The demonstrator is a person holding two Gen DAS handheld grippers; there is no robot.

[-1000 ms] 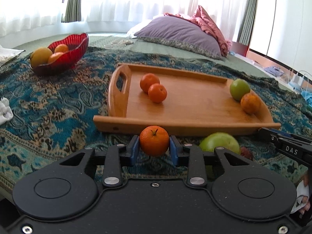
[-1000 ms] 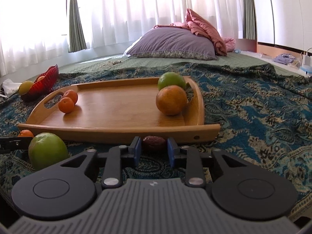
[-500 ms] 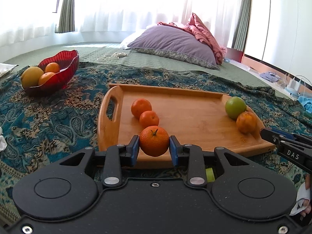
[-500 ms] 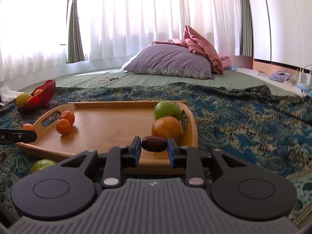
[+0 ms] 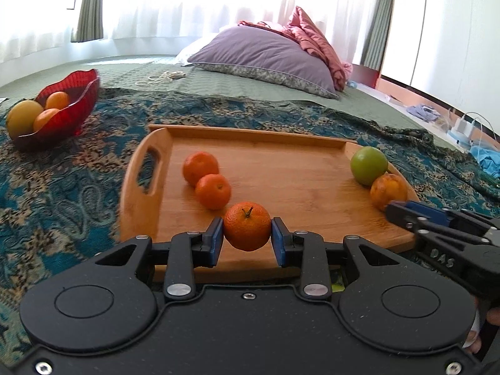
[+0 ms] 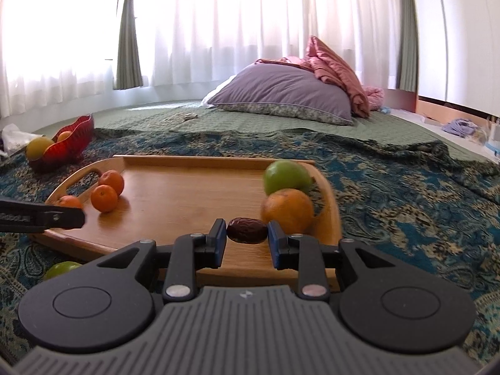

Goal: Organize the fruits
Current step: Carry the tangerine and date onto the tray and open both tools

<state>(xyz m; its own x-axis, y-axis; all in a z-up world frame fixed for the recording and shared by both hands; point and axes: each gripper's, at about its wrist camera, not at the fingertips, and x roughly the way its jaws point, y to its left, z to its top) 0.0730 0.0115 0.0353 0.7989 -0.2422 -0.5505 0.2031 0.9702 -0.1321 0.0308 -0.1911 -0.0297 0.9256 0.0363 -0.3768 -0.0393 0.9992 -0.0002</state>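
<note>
L tongs (image 5: 247,237): clamped on a mandarin (image 5: 247,226), stem up, held over the near edge of the tray (image 5: 281,172). R tongs (image 6: 246,240): pinching a date (image 6: 247,230) end to end, over the tray's near right corner.

On tray: 2 mandarins (image 5: 206,179) touching, left side nr the handle; green apple (image 5: 368,165) and orange (image 5: 388,190) touching at right end. Another green fruit (image 6: 61,269) lies on the bedspread (image 5: 62,187) in front of the tray, not yet collected. Red bowl (image 5: 59,112) w/ fruit sits far left, well apart.

Step (judged): both tongs carrying in for drop-off, like w/ like.

Risks:
- Mandarin round, tray flat → prob. rolls on release unless set down beside the pair.
- Date small, soft; grip is on its tips only → may twist out or squash if squeezed harder.
- R tongs close to orange; a nudge could push it and the apple toward the rim.
- Tray rests on soft bed; pressing its edge may tip it, fruit shifts.
- Both tongs near each other over the tray → clash poss.
</note>
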